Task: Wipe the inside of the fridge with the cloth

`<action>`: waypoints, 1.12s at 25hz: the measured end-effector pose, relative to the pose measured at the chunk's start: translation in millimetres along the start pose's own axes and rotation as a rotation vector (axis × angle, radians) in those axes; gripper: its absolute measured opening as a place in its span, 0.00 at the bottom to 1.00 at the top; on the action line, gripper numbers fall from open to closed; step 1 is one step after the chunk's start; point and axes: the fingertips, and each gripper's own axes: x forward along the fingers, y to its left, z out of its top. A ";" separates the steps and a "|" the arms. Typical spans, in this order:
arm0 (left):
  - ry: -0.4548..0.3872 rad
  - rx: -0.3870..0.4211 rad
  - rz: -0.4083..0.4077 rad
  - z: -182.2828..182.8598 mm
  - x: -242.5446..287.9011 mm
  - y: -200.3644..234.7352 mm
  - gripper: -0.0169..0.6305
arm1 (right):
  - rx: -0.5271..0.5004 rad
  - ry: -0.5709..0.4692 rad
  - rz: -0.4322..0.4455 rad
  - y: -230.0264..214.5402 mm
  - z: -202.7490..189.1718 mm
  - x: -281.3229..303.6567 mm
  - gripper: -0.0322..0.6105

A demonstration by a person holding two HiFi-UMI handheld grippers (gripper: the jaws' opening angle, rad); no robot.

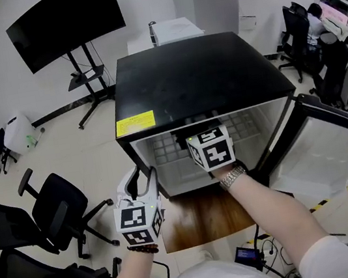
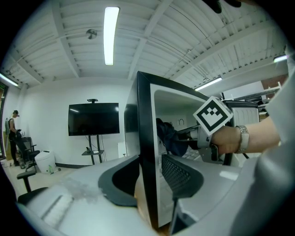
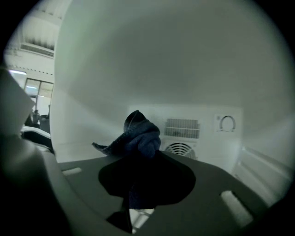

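Observation:
A small black fridge (image 1: 197, 78) stands open in front of me, its white inside lit. My right gripper (image 1: 195, 137) reaches into the opening, shut on a bunched dark blue cloth (image 3: 138, 136). The cloth hangs in the air, short of the back wall. In the left gripper view the cloth (image 2: 169, 138) and the right gripper (image 2: 186, 140) show inside the cabinet. My left gripper (image 1: 142, 176) sits at the fridge's front left corner. Its jaws straddle the front edge of the left wall (image 2: 146, 152), one pad outside and one inside, closed against it.
The fridge door (image 1: 333, 141) swings open to the right. A wire shelf (image 1: 169, 149) sits inside, with a fan vent (image 3: 179, 148) and a dial (image 3: 227, 123) on the back wall. Office chairs (image 1: 54, 214) stand at the left, a TV on a stand (image 1: 65, 21) behind.

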 end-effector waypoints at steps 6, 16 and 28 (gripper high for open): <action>-0.003 0.008 -0.016 0.3 -0.7 -0.7 0.25 | -0.008 0.028 0.121 49.8 -3.8 18.5 0.20; -0.010 0.022 -0.028 -0.4 -2.5 -0.7 0.25 | 0.006 0.183 0.121 72.6 -29.4 52.0 0.20; -0.020 0.021 -0.027 -0.3 -1.4 -0.5 0.25 | -0.098 0.347 0.040 68.1 -50.1 59.9 0.20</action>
